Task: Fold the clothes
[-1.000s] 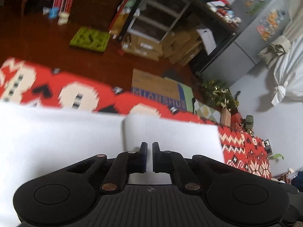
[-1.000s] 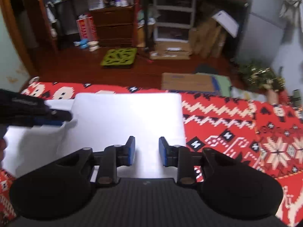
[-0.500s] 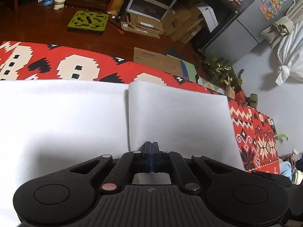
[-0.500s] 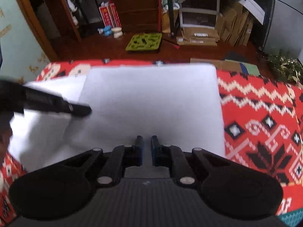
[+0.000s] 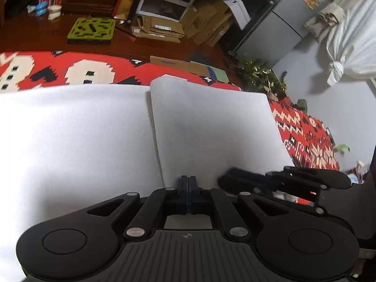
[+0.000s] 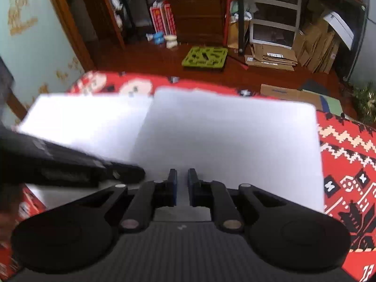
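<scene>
A white cloth [image 5: 211,129] lies flat on a red patterned cover [image 5: 305,136], with a folded layer on its right half over a wider layer on the left. My left gripper [image 5: 189,181] sits at the near edge of the folded layer, jaws pressed together, apparently pinching that edge. My right gripper [image 5: 225,181] reaches in from the right, just beside it. In the right wrist view the right gripper [image 6: 182,181] is closed to a narrow gap with the white cloth [image 6: 223,136] between its pads. The left gripper [image 6: 131,174] is blurred at the left.
The red cover [image 6: 347,145] stretches to the right of the cloth. Beyond the far edge is a dark wood floor with a green mat [image 6: 205,56], flattened cardboard boxes [image 6: 270,56], shelves and a grey fridge [image 5: 270,33]. A tinsel plant [image 5: 258,72] stands near the far right corner.
The right gripper's fingers narrowed from wide apart onto the cloth edge. The left gripper's small gap shut. Both grippers came together at the cloth's near edge.
</scene>
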`<state>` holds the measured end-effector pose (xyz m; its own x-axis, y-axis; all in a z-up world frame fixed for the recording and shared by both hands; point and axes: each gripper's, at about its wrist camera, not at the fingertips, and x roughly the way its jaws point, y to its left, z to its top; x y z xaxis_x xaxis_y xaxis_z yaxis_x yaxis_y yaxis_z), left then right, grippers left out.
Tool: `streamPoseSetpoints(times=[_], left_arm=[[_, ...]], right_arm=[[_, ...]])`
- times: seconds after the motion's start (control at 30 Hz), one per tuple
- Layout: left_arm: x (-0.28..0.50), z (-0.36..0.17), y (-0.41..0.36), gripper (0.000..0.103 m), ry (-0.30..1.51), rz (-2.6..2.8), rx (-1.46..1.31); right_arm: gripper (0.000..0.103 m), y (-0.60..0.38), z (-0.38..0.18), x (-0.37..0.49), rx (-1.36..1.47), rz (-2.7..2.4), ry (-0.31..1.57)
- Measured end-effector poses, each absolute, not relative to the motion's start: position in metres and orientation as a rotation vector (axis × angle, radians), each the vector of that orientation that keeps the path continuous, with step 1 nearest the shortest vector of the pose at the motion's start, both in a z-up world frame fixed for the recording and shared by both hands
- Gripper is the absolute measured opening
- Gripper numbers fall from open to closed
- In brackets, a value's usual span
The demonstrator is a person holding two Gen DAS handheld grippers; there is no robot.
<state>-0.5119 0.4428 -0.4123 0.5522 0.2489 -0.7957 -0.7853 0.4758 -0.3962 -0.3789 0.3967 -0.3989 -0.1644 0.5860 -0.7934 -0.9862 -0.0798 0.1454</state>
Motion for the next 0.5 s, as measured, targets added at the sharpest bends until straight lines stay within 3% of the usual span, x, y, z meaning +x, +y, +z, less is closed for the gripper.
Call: streamPoseSetpoints(times=[0.2,0.5], left_arm=[[-0.517,-0.408,0.433,0.002,0.743,0.663,-0.828],[-0.531,-0.395,0.487,0.002,0.498,0.752,-1.002]], right_arm=[[0.01,0.368,-0.396,-0.379,-0.727,1.602,0.808],[0.01,0.406,-0.365,-0.357,-0.529,1.581,0.906]])
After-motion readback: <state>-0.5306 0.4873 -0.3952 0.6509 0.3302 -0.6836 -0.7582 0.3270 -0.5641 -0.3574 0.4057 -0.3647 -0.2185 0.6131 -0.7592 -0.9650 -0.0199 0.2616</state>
